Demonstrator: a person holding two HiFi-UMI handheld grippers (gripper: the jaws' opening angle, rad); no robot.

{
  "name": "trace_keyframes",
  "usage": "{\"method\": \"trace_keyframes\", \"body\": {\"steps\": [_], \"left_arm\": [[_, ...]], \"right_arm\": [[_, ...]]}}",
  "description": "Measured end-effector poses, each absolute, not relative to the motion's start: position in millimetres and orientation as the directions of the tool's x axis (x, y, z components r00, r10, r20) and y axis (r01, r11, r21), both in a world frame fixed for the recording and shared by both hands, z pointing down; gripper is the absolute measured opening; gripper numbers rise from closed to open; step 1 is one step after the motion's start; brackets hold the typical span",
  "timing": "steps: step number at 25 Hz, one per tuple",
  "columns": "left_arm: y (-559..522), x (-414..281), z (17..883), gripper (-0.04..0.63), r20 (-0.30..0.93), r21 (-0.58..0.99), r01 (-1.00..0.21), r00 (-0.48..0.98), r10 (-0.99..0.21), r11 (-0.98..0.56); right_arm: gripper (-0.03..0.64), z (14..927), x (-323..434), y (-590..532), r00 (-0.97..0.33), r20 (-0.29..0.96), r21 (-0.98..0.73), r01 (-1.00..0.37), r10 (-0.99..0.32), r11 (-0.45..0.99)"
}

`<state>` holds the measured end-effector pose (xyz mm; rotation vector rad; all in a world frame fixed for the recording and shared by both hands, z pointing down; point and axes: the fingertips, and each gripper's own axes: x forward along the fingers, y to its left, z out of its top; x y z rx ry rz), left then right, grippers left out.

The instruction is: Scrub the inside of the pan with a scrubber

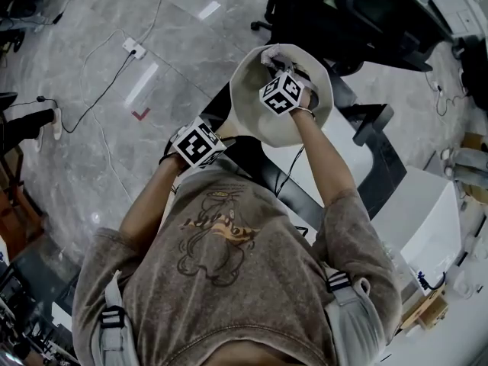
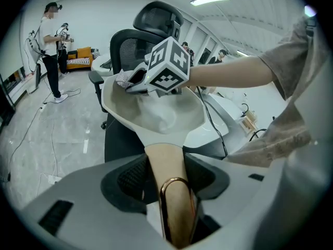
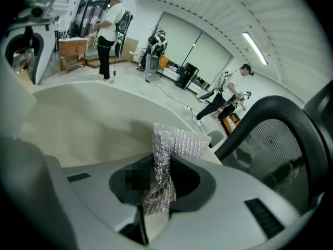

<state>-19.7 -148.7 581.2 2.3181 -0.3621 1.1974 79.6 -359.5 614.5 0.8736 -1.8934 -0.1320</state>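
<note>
A cream-white pan (image 1: 248, 101) is held up in front of the person. Its tan handle (image 2: 169, 163) with a copper loop runs between the jaws of my left gripper (image 2: 167, 184), which is shut on it; in the head view the left gripper (image 1: 217, 136) is at the pan's near edge. My right gripper (image 1: 271, 61) reaches into the pan from above and is shut on a silver mesh scrubber (image 3: 174, 142). The scrubber's free end sticks out past the jaws, against the pan's inner wall (image 3: 78, 124) near the far rim. In the left gripper view, the scrubber (image 2: 123, 79) shows by that rim.
A black office chair (image 1: 366, 14) stands just beyond the pan. A white table (image 1: 427, 219) with a dark frame is to the right. A power strip (image 1: 134, 49) and cables lie on the grey floor at the left. Other people stand far off in the room.
</note>
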Motion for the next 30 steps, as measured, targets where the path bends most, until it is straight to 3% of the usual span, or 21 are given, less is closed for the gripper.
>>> {"method": "trace_keyframes", "body": {"steps": [10, 19, 30], "left_arm": [[-148.9, -20.0, 582.2, 0.232, 0.819, 0.311, -0.467, 0.573, -0.016, -0.828], [-148.7, -20.1, 582.9, 0.230, 0.825, 0.309, -0.485, 0.565, -0.023, -0.819], [-147.9, -15.9, 583.1, 0.229, 0.837, 0.293, -0.507, 0.546, -0.039, -0.811]], "right_arm": [[0.089, 614.0, 131.4, -357.4, -0.069, 0.806, 0.543, -0.311, -0.588, 0.780], [0.089, 624.7, 185.0, -314.1, 0.059, 0.893, 0.448, -0.209, -0.446, 0.869], [0.089, 626.8, 208.5, -243.1, 0.089, 0.972, 0.229, -0.148, -0.218, 0.962]]}}
